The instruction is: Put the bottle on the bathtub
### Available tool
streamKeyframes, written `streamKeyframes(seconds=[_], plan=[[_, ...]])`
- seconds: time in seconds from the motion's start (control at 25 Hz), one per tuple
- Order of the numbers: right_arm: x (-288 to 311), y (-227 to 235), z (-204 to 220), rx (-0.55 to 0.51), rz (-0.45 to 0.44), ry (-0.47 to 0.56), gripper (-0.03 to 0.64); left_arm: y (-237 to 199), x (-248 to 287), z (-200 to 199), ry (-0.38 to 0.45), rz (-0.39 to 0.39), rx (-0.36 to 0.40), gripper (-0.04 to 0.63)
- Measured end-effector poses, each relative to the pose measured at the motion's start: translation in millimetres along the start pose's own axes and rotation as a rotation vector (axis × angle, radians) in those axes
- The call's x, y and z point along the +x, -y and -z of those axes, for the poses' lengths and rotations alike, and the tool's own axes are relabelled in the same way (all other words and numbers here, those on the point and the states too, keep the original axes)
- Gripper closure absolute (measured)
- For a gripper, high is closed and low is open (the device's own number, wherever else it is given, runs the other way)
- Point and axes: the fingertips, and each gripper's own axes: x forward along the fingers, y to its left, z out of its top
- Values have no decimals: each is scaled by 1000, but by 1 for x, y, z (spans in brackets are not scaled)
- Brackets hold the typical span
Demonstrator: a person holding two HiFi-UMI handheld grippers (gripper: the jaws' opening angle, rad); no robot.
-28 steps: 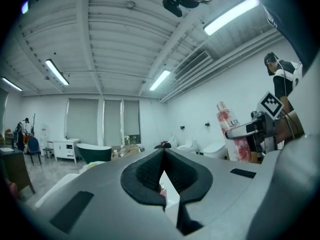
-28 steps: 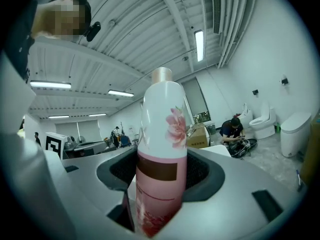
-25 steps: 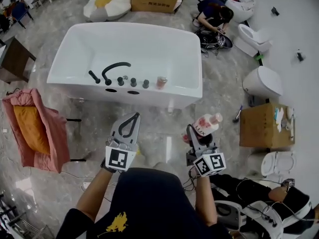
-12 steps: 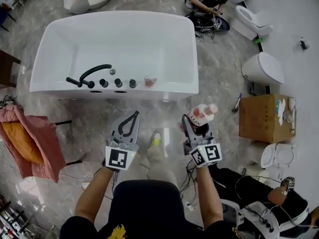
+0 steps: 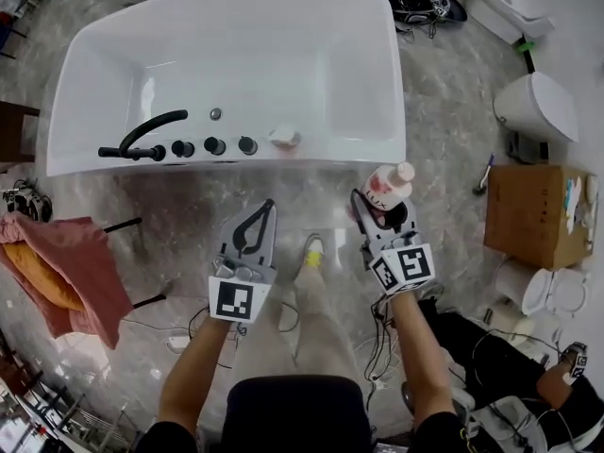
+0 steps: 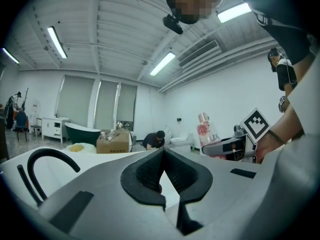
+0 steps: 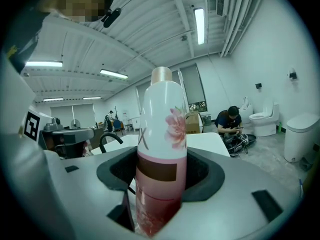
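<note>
Right gripper [image 5: 377, 208] clenched on the bottle [image 5: 388, 188]: white top, pink bottom, upright, in the air just short of the bathtub's [image 5: 382, 83] near rim, by its right end. Bottle not on the tub yet. Left gripper [image 5: 263, 211] jaws pressed together, empty, also just short of the near rim, left of the bottle. On that rim: black faucet [image 5: 143, 132], knobs [image 5: 215, 146], small pink thing [image 5: 286, 138]. Right of the tub: toilet [image 5: 536, 104], cardboard box [image 5: 533, 217]. Person [image 7: 230, 122] crouches beyond the tub.
</note>
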Motion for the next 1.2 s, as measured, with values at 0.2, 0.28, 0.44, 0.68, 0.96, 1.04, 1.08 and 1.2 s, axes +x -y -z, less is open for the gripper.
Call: streamKeyframes(seconds=[0.2, 0.28, 0.44, 0.68, 0.96, 1.04, 1.08, 1.2], plan=[[34, 18, 36, -21, -46, 17, 376, -9, 32, 39, -16, 7, 34, 581], [44, 25, 49, -47, -57, 18, 376, -9, 43, 54, -28, 16, 45, 581], [68, 35, 65, -79, -80, 34, 377, -11, 60, 75, -37, 27, 62, 581], [101, 52, 93, -77, -83, 55, 377, -23, 79, 104, -27, 1, 22, 581], [127, 80, 122, -73, -68, 37, 377, -17, 102, 129, -31, 13, 20, 581], [135, 83, 131, -71, -68, 26, 377, -17, 105, 136, -40, 12, 6, 581], [139, 83, 135, -73, -69, 22, 377, -17, 106, 139, -45, 10, 1, 581], [151, 84, 142, -107, -75, 8, 377, -15, 110, 145, -61, 8, 0, 581]])
